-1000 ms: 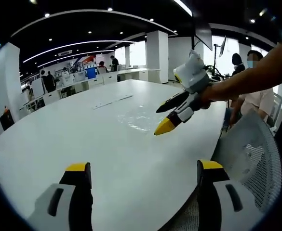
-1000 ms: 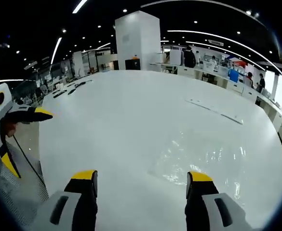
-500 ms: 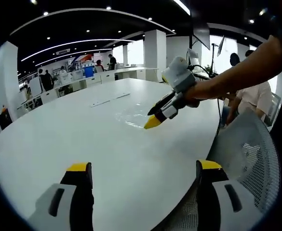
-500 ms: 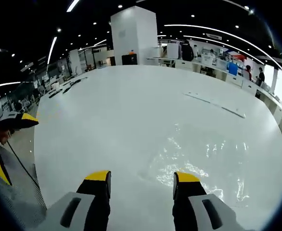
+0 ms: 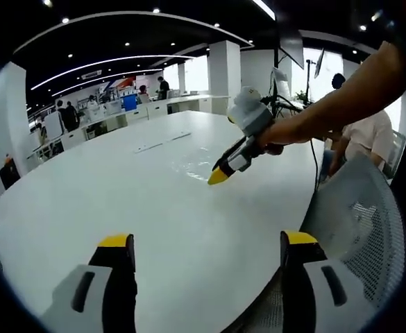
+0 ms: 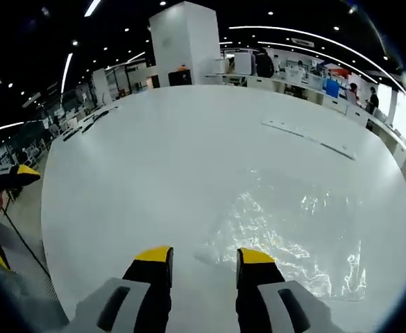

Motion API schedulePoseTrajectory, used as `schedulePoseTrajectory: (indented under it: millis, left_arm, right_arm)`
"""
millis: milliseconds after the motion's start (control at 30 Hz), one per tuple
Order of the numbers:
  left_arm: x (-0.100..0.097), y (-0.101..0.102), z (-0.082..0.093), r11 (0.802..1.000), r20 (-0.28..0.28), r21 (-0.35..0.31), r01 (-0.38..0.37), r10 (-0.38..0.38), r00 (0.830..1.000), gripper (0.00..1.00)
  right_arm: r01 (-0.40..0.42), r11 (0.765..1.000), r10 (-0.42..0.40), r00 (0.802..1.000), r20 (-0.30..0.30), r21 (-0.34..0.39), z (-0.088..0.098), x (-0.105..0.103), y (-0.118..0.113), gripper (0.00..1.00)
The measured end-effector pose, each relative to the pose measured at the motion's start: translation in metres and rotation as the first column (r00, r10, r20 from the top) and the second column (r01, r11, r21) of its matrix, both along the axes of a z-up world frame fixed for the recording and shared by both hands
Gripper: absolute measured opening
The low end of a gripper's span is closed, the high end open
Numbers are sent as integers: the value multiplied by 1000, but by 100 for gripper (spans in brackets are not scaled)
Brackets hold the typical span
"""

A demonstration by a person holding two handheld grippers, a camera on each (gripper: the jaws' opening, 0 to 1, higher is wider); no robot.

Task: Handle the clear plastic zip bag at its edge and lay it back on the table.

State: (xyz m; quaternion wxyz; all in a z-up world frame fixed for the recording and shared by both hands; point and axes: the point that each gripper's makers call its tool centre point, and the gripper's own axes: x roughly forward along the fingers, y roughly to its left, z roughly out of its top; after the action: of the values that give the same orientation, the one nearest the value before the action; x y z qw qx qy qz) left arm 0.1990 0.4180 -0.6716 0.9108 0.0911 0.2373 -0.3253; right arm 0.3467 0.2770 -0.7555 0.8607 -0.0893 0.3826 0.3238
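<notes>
1. The bag [image 6: 286, 239] lies flat on the table [image 6: 154, 159], centre-right of the right gripper view.
2. Right gripper [image 6: 203, 257], jaws narrowly parted and empty, sits at its near edge.
3. Left gripper [image 5: 203, 243] is wide apart, farther off.

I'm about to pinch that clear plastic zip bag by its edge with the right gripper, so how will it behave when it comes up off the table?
The clear plastic zip bag lies flat and crinkled on the white table, so it is probably thin, light and floppy, and would likely droop from the right gripper. Its glossy film looks slippery, so a shallow bite at the edge might slide off.
</notes>
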Motion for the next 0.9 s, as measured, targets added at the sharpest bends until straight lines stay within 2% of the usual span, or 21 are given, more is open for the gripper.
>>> schedulePoseTrajectory:
  millis: [167,300,400,567,700,800,900]
  left_arm:
    - [2,2,1,1000,0,-1,-7,7,1000,84]
    - [3,1,-1,1000,-1,13,2,-2,1000,82]
    - [2,0,-3,1000,-3,23,9,-9,1000,82]
    - [0,-3,-7,1000,-12,23,15,-14,1000,82]
    - [-2,-5,-10,999,-22,27,26,-25,999,81]
    - [-1,-5,-12,999,-26,35,34,-33,999,81]
    - [1,-5,-12,999,-23,35,35,-34,999,80]
  right_arm:
    - [29,1000,-28,999,-19,11,-4,5,0,28]
    - [10,999,-11,1000,-25,-33,-12,9,1,26]
    - [15,998,-17,999,-31,-61,-16,8,-2,21]
    - [2,997,-5,999,-35,-79,-19,5,-2,19]
    - [20,998,-22,999,-40,-59,-18,9,1,19]
    - [29,996,-33,998,-44,-81,-21,11,0,19]
    - [47,996,-51,997,-55,-71,-22,13,4,19]
